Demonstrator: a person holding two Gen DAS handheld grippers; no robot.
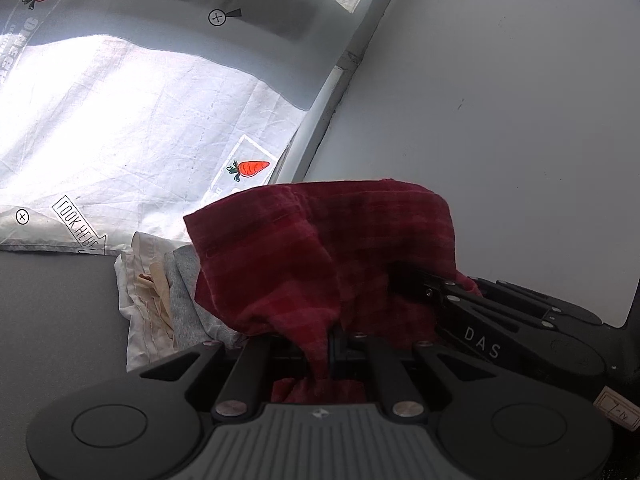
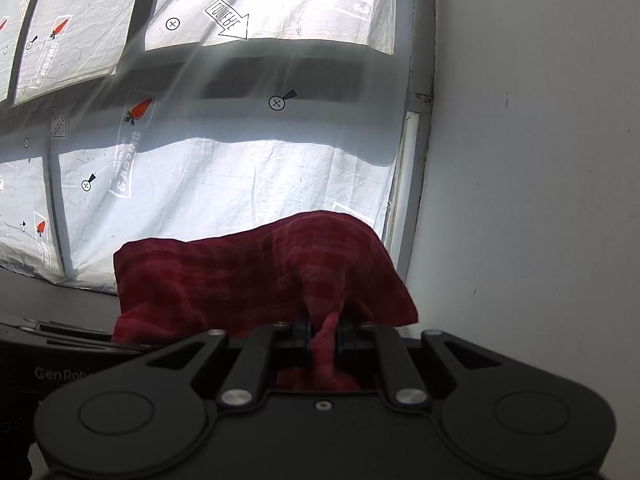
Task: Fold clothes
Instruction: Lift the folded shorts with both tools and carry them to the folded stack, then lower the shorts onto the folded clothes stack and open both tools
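A dark red checked cloth (image 1: pixel 320 240) is bunched up in front of both cameras. My left gripper (image 1: pixel 326 344) is shut on a twisted part of it, with the rest standing up above the jaws. My right gripper (image 2: pixel 324 328) is shut on another part of the same red cloth (image 2: pixel 260 272), which drapes up and to the left. The right gripper's black body also shows in the left wrist view (image 1: pixel 500 320), close on the right and partly under the cloth. The fingertips of both are hidden by the fabric.
A small pile of white, beige and grey clothes (image 1: pixel 160 300) lies on the grey tabletop (image 1: pixel 52 312) to the left of the red cloth. Behind is a window covered with white sheeting printed with carrots (image 1: pixel 252 168). A white wall (image 1: pixel 500 100) stands on the right.
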